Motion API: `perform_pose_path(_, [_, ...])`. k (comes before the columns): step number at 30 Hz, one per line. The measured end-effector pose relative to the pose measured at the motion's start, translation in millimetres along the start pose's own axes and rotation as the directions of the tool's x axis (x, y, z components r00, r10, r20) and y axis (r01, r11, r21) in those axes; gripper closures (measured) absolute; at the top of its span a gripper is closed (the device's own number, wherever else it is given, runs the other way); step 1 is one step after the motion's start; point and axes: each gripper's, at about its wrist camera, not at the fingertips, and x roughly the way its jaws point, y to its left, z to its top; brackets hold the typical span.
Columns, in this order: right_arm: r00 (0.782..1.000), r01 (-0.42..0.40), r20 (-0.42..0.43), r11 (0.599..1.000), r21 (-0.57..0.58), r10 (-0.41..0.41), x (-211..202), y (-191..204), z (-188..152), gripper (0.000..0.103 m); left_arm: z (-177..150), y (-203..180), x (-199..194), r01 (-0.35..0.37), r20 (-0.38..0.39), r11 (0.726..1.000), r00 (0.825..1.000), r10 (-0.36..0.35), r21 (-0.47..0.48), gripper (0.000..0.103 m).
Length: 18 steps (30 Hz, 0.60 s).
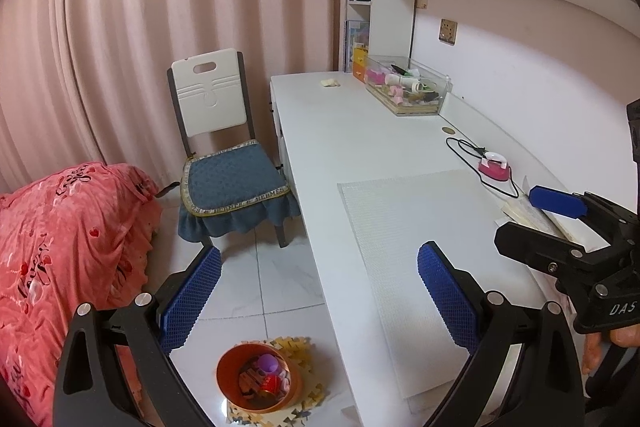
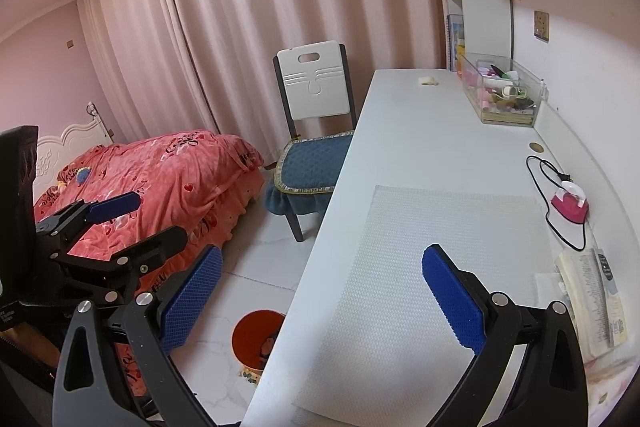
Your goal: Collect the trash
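Hovering with nothing between their blue pads, both grippers stand spread wide: the left gripper hangs over the worktop's near edge, and the right gripper hangs over the pale mat on the worktop. Below the worktop's near edge, on the floor, sits the orange bin on a puzzle mat, already holding scraps of something red and purple. Beyond the pale mat, the worktop runs bare to its far end, where a small crumpled cream scrap lies just beside the clear box of craft bits. That scrap looks like the only loose litter left on the worktop, so the step in hand is probably spotting and reaching for it. The next move would call for carrying one gripper the whole length of the worktop, lowering it over the scrap, and pinching it lightly.
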Motion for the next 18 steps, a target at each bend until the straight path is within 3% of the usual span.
perform_pose_path(18, [1.000,0.000,-0.005,1.000,0.005,0.000,3.2,1.8,-2.3,0.005,-0.4,5.3,5.3,0.030,-0.029,1.000,0.999,-0.030,0.003,0.006])
